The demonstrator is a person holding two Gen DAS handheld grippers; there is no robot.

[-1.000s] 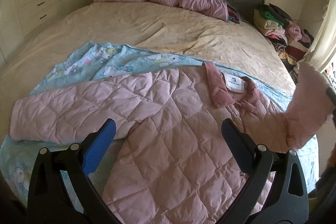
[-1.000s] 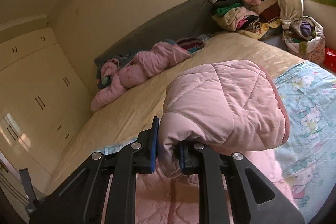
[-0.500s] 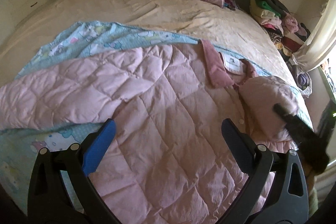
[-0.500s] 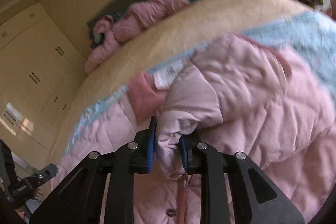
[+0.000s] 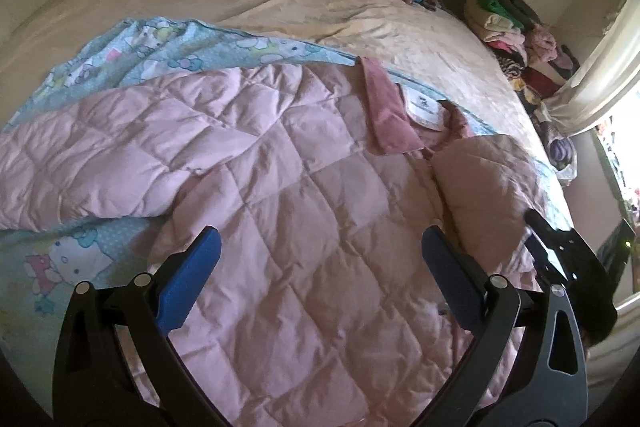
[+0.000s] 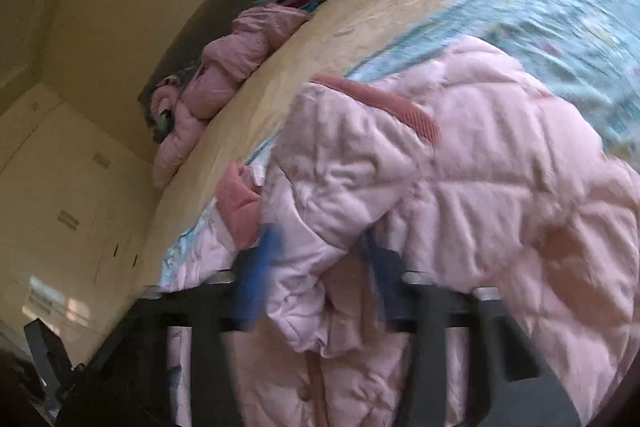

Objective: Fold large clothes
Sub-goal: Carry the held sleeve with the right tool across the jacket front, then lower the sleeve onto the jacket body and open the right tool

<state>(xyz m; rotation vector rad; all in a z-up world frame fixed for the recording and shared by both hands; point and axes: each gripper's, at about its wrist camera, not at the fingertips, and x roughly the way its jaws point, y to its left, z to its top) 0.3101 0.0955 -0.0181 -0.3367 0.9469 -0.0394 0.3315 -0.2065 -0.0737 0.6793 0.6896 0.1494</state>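
Bedroom stuff first: a beige bed [image 5: 320, 11] is seen ahead of the jaws, with a cartoon sheet [image 5: 168, 47] spread on it and a pink quilted jacket [image 5: 280, 195] laid flat on that. The left gripper [image 5: 318, 255] is held wide open just above the jacket body, nothing between its jaws. One sleeve [image 5: 80, 167] is stretched out past its left jaw, not folded yet.

The other sleeve [image 6: 340, 227] is folded in over the chest, and its cuff end sits between the jaws of the right gripper [image 6: 316, 267]. That view is blurry, so whether it's clamped or already let go can't be told.

Puffy fabric like this probably springs back, so the sleeve could flop open if it's dropped without being pressed down. The cuff could also be dragged along if the pads snag it.

No real containers are spotted, just loose clothes piles [image 5: 516, 31] far off beyond the right jaw.
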